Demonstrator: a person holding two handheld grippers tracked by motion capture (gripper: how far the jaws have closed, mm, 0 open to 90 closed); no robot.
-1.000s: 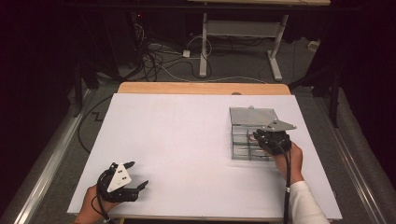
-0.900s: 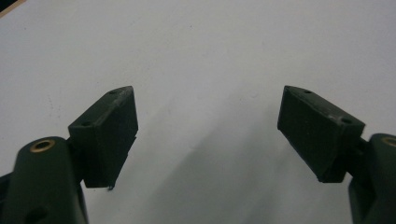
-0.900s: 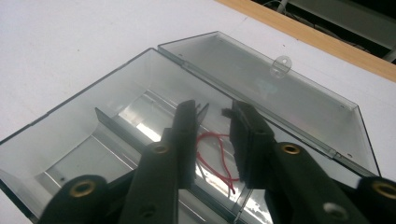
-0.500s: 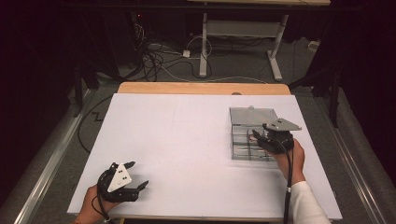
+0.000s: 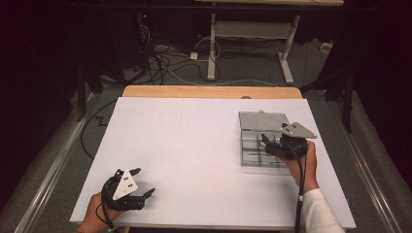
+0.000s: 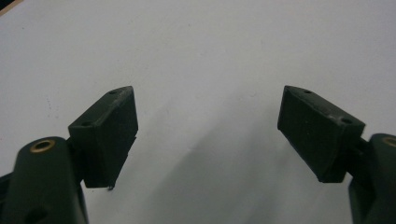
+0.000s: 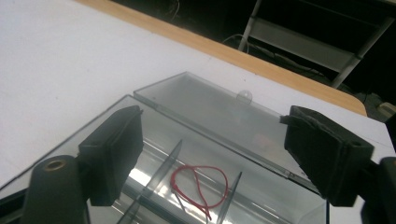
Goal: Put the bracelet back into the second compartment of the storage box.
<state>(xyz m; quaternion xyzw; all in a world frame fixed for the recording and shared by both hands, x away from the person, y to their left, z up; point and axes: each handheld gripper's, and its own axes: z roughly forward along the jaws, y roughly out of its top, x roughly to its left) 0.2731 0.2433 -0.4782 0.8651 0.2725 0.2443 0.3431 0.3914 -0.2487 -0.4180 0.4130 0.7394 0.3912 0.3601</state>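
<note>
A white tabletop (image 5: 194, 145) has a wooden strip (image 5: 211, 91) along its far edge. Beyond it, cables (image 5: 170, 58) lie on the floor beside a metal frame (image 5: 250, 34).

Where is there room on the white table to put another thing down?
The widest bare patch of the white table lies between the left gripper at the near left corner and the clear compartment box on the right. The far strip along the wooden edge is free too. It is crowded around the box, where the right gripper hovers open.
</note>
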